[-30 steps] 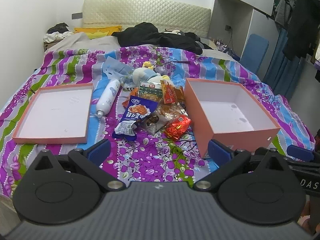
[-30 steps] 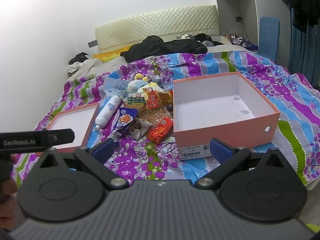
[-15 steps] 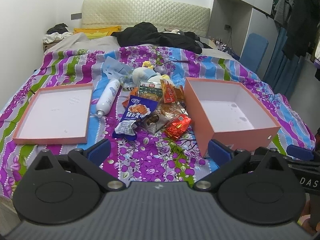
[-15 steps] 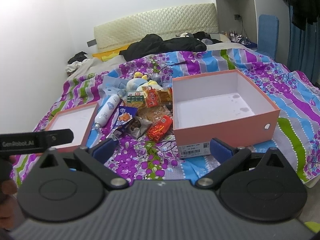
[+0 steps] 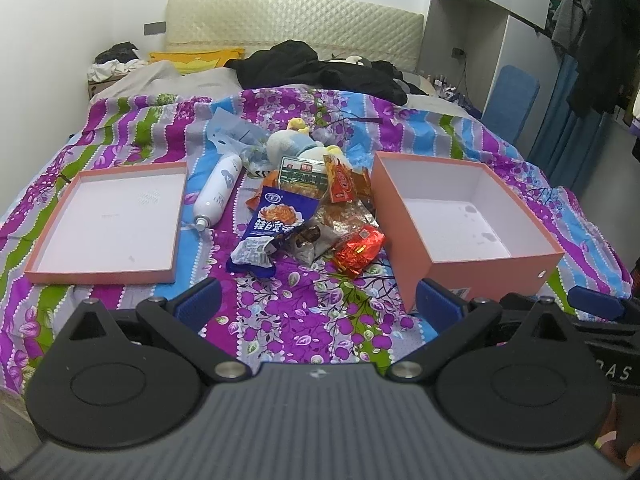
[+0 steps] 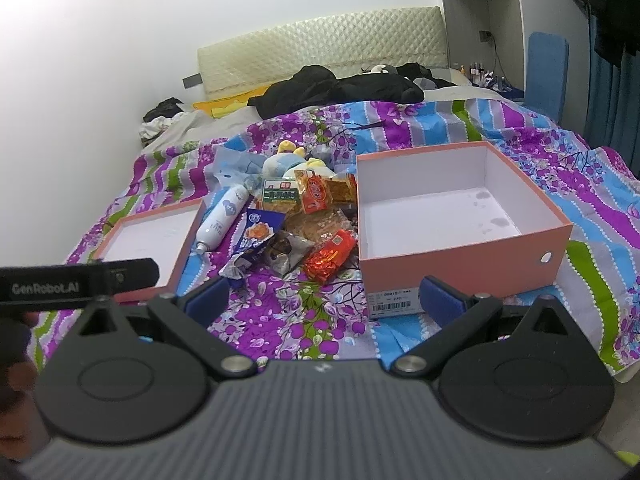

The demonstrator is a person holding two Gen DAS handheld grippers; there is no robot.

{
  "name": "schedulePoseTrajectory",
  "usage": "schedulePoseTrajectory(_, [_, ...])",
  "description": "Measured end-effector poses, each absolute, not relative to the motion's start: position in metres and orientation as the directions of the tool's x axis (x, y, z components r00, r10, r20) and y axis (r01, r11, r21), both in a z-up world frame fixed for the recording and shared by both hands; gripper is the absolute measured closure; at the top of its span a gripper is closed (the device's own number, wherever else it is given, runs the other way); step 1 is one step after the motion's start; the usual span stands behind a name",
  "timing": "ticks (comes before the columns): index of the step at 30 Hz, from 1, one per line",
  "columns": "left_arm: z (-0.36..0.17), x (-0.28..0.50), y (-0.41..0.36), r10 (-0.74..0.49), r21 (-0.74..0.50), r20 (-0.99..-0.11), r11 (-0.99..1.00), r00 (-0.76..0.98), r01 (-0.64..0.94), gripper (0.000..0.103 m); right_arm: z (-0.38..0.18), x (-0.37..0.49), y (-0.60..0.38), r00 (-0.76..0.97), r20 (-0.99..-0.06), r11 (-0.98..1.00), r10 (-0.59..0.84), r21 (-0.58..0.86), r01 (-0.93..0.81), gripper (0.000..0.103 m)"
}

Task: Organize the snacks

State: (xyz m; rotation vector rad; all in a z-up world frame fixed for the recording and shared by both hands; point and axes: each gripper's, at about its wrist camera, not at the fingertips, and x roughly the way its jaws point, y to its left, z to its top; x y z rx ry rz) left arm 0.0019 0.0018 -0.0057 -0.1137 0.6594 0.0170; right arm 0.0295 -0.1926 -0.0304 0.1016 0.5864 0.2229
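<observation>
A pile of snack packets lies mid-bed: a blue packet [image 5: 272, 228], a red foil packet [image 5: 358, 250], a green box [image 5: 302, 176], an orange packet [image 5: 340, 184]. An empty pink box [image 5: 472, 268] stands to their right, its lid [image 5: 106, 274] to their left. My left gripper [image 5: 318, 306] is open and empty, near the bed's front edge. My right gripper [image 6: 324, 300] is open and empty, in front of the pink box [image 6: 460, 264]; the red packet [image 6: 330, 256] and blue packet [image 6: 256, 238] lie beyond it.
A white spray bottle [image 5: 218, 192] and a plush toy [image 5: 292, 144] lie beside the snacks. Black clothes [image 5: 316, 68] and pillows are heaped at the headboard. A blue chair [image 5: 510, 100] and hanging clothes stand to the right of the bed.
Both grippers have moved slightly closer to the bed and snacks. Both stay open and nothing on the bed has moved.
</observation>
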Motion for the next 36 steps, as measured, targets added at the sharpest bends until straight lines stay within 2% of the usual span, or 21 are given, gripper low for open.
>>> schedulePoseTrajectory(19, [-0.028, 0.016, 0.001, -0.014, -0.106, -0.650, 0.992, 0.760, -0.073, 0.000, -0.058, 0.033, -0.198, 0.791, -0.587, 0.983, 0.176, 0.146, -0.110, 0.000])
schedulePoseTrajectory(36, [-0.033, 0.012, 0.010, -0.034, -0.135, -0.641, 0.989, 0.767, -0.068, 0.000, -0.054, 0.028, -0.200, 0.800, -0.573, 0.983, 0.180, 0.139, -0.121, 0.000])
